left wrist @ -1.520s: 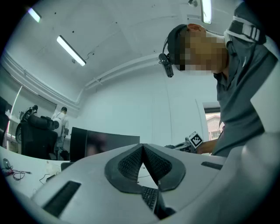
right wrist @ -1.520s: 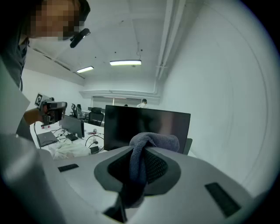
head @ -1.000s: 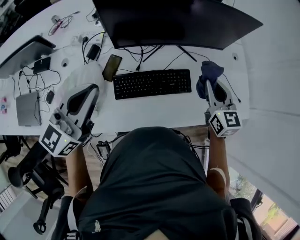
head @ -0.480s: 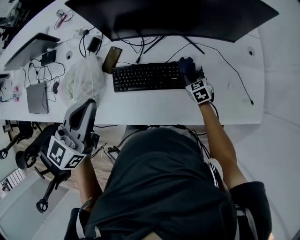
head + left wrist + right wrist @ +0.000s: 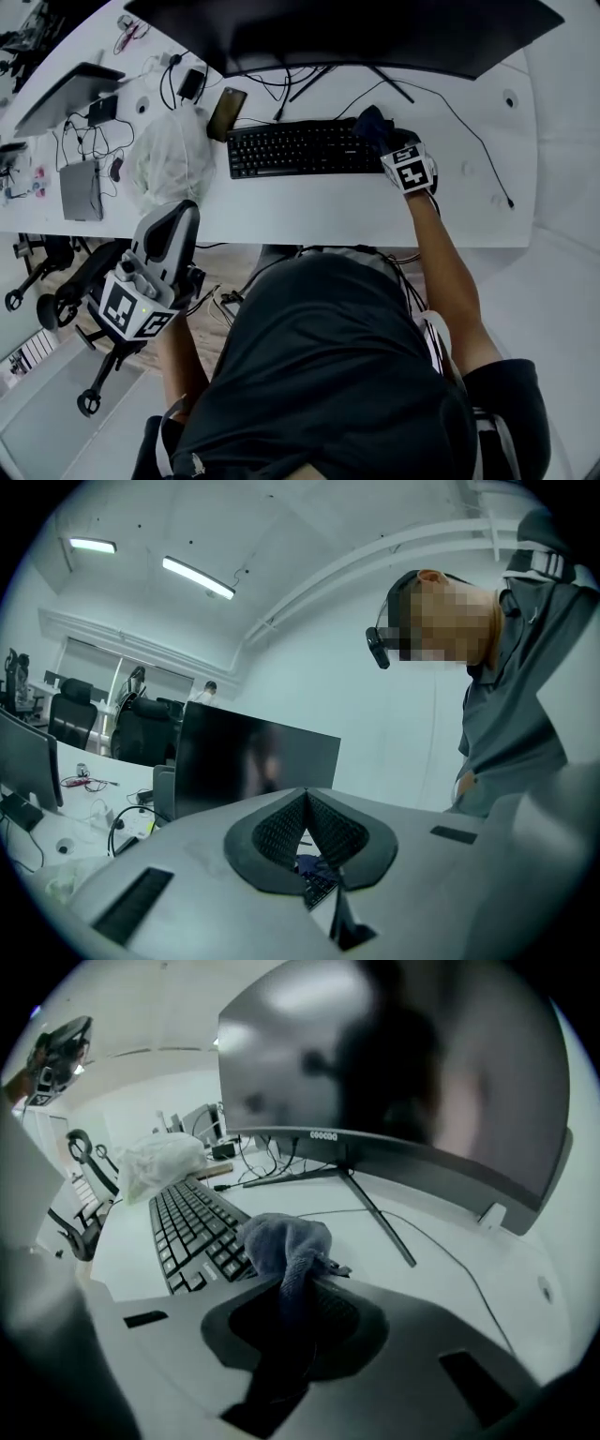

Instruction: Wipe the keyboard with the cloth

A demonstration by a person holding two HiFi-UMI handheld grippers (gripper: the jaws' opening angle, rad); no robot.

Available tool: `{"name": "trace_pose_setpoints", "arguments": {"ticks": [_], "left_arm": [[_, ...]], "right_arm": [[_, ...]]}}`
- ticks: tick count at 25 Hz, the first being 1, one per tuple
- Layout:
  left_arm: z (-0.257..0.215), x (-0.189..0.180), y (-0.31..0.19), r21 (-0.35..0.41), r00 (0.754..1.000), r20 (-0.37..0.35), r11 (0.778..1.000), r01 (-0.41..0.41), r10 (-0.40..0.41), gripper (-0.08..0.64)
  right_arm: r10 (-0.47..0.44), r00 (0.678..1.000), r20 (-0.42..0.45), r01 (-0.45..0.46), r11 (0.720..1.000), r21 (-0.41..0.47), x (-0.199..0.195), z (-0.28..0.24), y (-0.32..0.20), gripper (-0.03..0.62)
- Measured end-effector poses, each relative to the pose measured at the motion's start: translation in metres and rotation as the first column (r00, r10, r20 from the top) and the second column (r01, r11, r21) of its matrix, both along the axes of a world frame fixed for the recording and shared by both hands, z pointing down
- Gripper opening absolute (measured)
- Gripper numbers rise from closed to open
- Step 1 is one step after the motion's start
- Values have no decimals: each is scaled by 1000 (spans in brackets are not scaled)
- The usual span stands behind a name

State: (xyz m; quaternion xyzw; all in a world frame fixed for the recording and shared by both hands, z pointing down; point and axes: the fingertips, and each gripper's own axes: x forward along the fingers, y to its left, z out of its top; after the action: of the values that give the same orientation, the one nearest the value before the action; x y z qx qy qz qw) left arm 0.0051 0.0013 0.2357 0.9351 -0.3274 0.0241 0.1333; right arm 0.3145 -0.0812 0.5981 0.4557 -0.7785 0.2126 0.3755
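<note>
A black keyboard [image 5: 295, 148] [image 5: 192, 1229] lies on the white desk [image 5: 309, 211] in front of a dark monitor [image 5: 356, 33]. My right gripper [image 5: 386, 141] [image 5: 298, 1288] is shut on a dark blue cloth [image 5: 372, 124] [image 5: 281, 1246], whose bunched end rests on the keyboard's right end. My left gripper [image 5: 173, 225] [image 5: 306, 819] hangs off the desk's near edge at the left, tilted upward, jaws shut with nothing between them.
A crumpled clear plastic bag [image 5: 169, 155] lies left of the keyboard, with a phone [image 5: 226, 113] behind it. Laptops [image 5: 67, 98], chargers and cables crowd the desk's far left. A thin cable [image 5: 469, 141] runs across the desk right of the keyboard. An office chair [image 5: 66, 305] stands below left.
My right gripper has moved with the cloth from beside the keyboard onto its right end. My left gripper has dropped back off the desk's near edge.
</note>
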Motion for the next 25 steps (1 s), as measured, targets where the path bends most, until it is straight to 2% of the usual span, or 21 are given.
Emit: {"name": "trace_pose_setpoints", "arguments": {"ticks": [3,6,7,8,10,12,14,16,19,20,21,23,25], "left_arm": [[-3,9,3,5,1000,8,1000,-22,22,5],[-3,8,3,3,1000,1,1000,-21,21,5],[-1,7,3,-2,1000,1,1000,-20,20,5],[1,7,2,-7,1000,2,1000,-21,21,5],[3,9,1,-12,1000,2,1000,-27,27,5],[2,13,0,-11,999,0,999,-36,36,5],[1,19,0,-7,999,3,999,-51,51,5],[-2,22,3,-1,998,11,998,-61,61,5],[-1,15,4,-5,999,4,999,-47,48,5],[1,11,5,-13,999,0,999,-38,38,5],[4,7,6,-23,1000,-4,999,-31,31,5],[7,4,7,-35,1000,-10,999,-23,22,5],[6,5,7,-32,1000,-14,999,-25,25,5]], "right_arm": [[-11,999,32,14,995,-98,-11,10,42,49],[-69,993,93,90,965,-247,-32,19,101,49],[-70,992,105,95,963,-253,-32,18,103,49],[-60,994,96,80,972,-219,-27,13,93,49],[-18,999,34,21,995,-98,-5,-2,51,49],[13,999,-36,-13,1000,-22,13,-6,12,49],[-11,995,-97,8,999,-31,16,5,6,49],[-65,991,-114,55,995,-89,2,12,39,49],[-144,988,-52,129,965,-229,-25,17,100,49],[-146,989,-30,135,961,-240,-28,16,104,49],[-136,990,-25,128,969,-212,-26,13,94,49],[-97,994,-48,93,991,-93,-16,-2,52,49],[-67,996,-65,65,998,-24,-9,-2,12,49]]}}
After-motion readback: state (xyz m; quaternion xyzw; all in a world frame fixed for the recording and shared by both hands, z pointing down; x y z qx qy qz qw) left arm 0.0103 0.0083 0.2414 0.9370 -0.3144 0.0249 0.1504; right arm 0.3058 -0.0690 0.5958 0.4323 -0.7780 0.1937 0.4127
